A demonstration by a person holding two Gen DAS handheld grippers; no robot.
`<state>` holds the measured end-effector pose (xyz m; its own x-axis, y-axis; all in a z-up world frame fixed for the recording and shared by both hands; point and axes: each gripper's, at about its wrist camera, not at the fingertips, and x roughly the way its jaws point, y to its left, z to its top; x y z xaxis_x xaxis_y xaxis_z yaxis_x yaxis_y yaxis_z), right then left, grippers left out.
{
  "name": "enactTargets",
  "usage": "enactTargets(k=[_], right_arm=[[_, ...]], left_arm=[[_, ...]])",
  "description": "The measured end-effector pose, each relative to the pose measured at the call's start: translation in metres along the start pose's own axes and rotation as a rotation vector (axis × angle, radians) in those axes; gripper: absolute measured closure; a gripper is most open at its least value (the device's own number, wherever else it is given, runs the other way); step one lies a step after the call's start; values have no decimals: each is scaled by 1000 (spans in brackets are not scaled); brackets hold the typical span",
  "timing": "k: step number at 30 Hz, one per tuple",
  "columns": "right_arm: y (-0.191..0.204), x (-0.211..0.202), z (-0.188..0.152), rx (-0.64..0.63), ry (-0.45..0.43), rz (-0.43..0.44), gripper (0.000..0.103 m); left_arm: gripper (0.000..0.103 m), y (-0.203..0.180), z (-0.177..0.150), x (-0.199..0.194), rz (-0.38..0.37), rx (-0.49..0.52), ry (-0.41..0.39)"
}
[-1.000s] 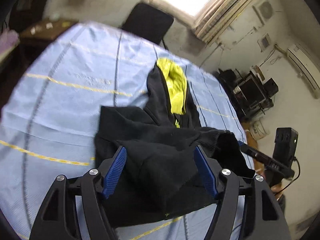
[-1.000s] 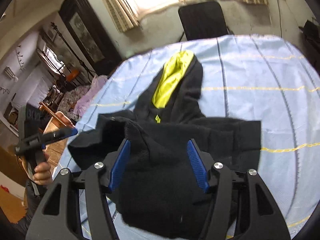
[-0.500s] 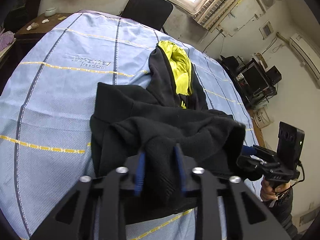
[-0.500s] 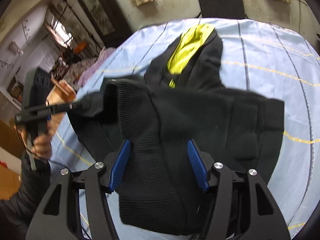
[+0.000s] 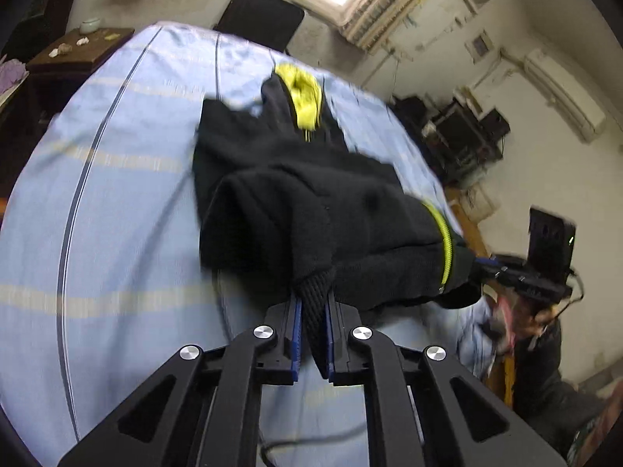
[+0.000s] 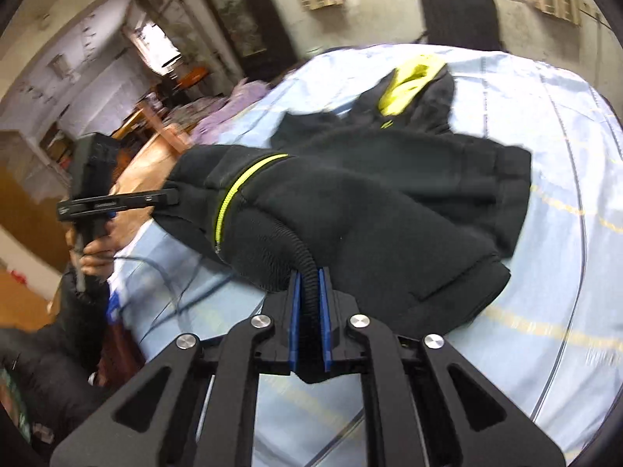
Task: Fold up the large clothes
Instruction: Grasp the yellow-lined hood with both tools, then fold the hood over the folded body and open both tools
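Pinching the black hoodie's (image 5: 296,202) ribbed hem, both claws angled downward

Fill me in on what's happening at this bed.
A person is folding a black hoodie on a blue sheet, with a tool in each hand. The left tool is shut on the ribbed hem. The right tool is closing with the same hem between its pads. The near edge is lifted off the sheet; the yellow-lined hood lies at the far end.
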<state>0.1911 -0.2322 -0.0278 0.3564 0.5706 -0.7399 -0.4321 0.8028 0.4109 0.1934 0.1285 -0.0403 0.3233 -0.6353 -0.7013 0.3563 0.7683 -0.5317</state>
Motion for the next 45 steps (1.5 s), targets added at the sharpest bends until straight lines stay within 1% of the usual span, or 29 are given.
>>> enactTargets(k=[2, 3, 4, 5, 6, 7, 9, 10, 11, 12, 14, 16, 18, 19, 20, 22, 24, 26, 27, 29, 30, 32, 33, 34, 35, 36, 37, 39, 45], right_arm=[[19, 1, -24, -39, 67, 39, 93], [28, 7, -38, -67, 119, 34, 91], [33, 13, -48, -83, 161, 13, 84], [36, 17, -55, -95, 189, -15, 73], [38, 17, -58, -104, 199, -54, 68], [37, 13, -54, -102, 178, -65, 64], [26, -9, -31, -51, 81, -11, 59], [19, -19, -17, -13, 30, 24, 53], [11, -25, -7, 14, -9, 39, 45], [-1, -33, 16, 62, -85, 24, 43], [-21, -34, 58, 103, -168, -55, 43], [-51, -15, 111, 154, -229, -150, 43], [-87, 21, 165, 210, -222, -199, 43], [-99, 34, 181, 222, -219, -216, 41], [-114, 52, 199, 239, -216, -237, 36], [-140, 89, 228, 271, -184, -264, 36], [-163, 123, 249, 308, -169, -274, 36], [-182, 143, 259, 330, -166, -266, 34], [-192, 156, 267, 340, -166, -262, 33], [-208, 172, 274, 364, -171, -268, 29], [-218, 181, 277, 383, -167, -265, 29], [-234, 196, 282, 420, -162, -254, 29], [-242, 204, 283, 439, -159, -241, 29], [-246, 208, 282, 447, -158, -232, 33], [-249, 211, 281, 447, -157, -225, 51], [-247, 213, 281, 418, -166, -262, 68], [-246, 217, 283, 387, -145, -242, 87], [-244, 215, 281, 381, -165, -249, 89], [-189, 160, 270, 253, -264, -232, 89]], left_arm=[[92, -8, -38, -5, 59, 38, 43], [89, -10, -49, -5, 79, 44, 66], [85, -11, -63, -5, 116, 48, 90], [80, -12, -70, -6, 152, 51, 92], [69, -14, -74, -10, 206, 62, 73], [57, -19, -73, -20, 265, 85, 23], [44, -25, -62, -36, 306, 99, -54], [38, -28, -49, -45, 310, 97, -104], [37, -31, -38, -49, 300, 96, -129], [37, -34, -23, -49, 287, 101, -144], [37, -38, 24, -32, 301, 116, -177], [37, -36, 69, -7, 279, 113, -182], [37, -26, 113, 23, 243, 54, -186], [37, -17, 145, 48, 203, 19, -168], [37, -14, 162, 63, 192, 19, -157], [37, -3, 208, 101, 217, 20, -150], [37, 12, 250, 141, 265, 6, -135], [37, 31, 281, 175, 238, -27, -91], [37, 43, 299, 202, 231, -59, -56], [37, 59, 315, 236, 241, -96, -22], [38, 67, 325, 258, 244, -115, 5], [39, 79, 329, 280, 223, -135, 41], [39, 78, 333, 285, 230, -125, 21], [45, 74, 332, 288, 227, -107, 16], [60, 70, 334, 293, 199, -85, 33], [83, 69, 333, 295, 205, -76, 46], [88, 66, 331, 295, 232, -55, 44], [96, 59, 327, 285, 243, -13, 17], [98, 36, 308, 210, 207, 51, -88]])
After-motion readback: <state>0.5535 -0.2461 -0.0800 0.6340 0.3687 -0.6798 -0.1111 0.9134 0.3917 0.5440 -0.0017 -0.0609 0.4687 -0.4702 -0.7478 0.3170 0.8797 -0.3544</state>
